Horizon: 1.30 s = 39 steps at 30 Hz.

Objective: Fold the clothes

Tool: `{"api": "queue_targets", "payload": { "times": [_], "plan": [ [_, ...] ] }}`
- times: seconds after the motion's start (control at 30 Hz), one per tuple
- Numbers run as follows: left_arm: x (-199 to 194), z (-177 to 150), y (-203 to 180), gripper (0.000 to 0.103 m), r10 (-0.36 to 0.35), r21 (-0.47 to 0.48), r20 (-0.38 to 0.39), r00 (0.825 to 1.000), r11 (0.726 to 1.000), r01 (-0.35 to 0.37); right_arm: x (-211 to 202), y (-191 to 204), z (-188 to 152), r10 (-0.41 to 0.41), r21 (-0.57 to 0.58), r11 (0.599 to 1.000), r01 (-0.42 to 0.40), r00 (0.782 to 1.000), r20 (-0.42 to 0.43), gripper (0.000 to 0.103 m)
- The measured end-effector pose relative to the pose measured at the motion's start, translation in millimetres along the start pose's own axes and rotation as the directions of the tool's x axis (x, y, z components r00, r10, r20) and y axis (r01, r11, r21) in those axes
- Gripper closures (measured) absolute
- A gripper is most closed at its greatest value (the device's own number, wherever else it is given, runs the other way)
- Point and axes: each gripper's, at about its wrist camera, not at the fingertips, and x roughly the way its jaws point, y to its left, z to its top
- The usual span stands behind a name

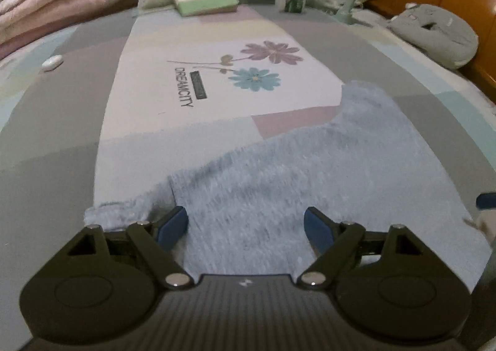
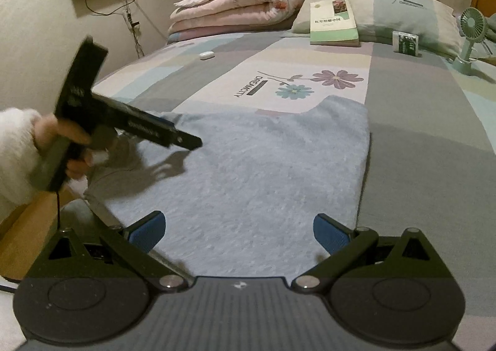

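- So far the fuzzy light-blue sweater (image 2: pixel 248 171) lies flat on the patchwork bed sheet (image 2: pixel 418 134), not folded.
- Left gripper (image 1: pixel 246 224) and right gripper (image 2: pixel 238 231) gape wide, holding nothing.

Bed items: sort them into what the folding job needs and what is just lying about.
Job:
fluffy light-blue garment
left claw
right claw

Lying about:
green-and-white book
small mint-green fan
folded pink quilt
small white oval case
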Motion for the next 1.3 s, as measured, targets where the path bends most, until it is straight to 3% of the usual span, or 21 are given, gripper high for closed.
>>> {"api": "queue_targets", "payload": {
  "times": [0.17, 0.3, 0.47, 0.53, 0.8, 1.07, 1.3],
  "plan": [
    [-13.4, 4.3, -4.0, 0.021, 0.007, 0.045, -0.030, 1.000, 0.999, -0.006, 5.2, 6.3, 8.0, -0.017, -0.003, 1.000, 0.017, 1.000, -0.017, 0.000],
    [-53.3, 1.4, 3.2, 0.019, -0.034, 0.042, -0.002, 0.999, 0.999, 0.034, 11.1, 21.8, 22.0, -0.014, -0.077, 0.997, 0.011, 0.999, -0.030, 0.000],
    [-63.7, -34.2, 21.5, 0.018, -0.146, -0.101, -0.088, 0.985, 0.985, 0.137, 28.7, 54.3, 41.2, 0.047, -0.190, 0.980, -0.056, 0.998, -0.050, 0.000],
    [-64.8, -52.2, 23.6, 0.018, -0.174, -0.116, -0.080, 0.981, 0.980, 0.164, 39.9, 66.4, 44.0, 0.076, -0.214, 0.973, -0.089, 0.995, -0.070, 0.000],
    [-106.5, -49.0, 29.4, 0.016, -0.118, -0.099, -0.019, 0.993, 0.988, 0.116, 60.3, 104.1, 46.6, 0.148, -0.277, 0.944, -0.180, 0.980, -0.133, 0.000],
    [-99.0, -42.2, 30.8, 0.016, -0.059, -0.092, -0.009, 0.998, 0.994, 0.058, 87.7, 110.8, 26.0, 0.139, -0.263, 0.947, -0.186, 0.972, -0.189, 0.000],
    [-81.8, -20.5, 21.2, 0.016, -0.039, -0.052, 0.015, 0.999, 0.998, 0.039, 88.7, 109.4, 24.4, 0.145, -0.242, 0.952, -0.187, 0.972, -0.183, 0.000]
  ]
}}
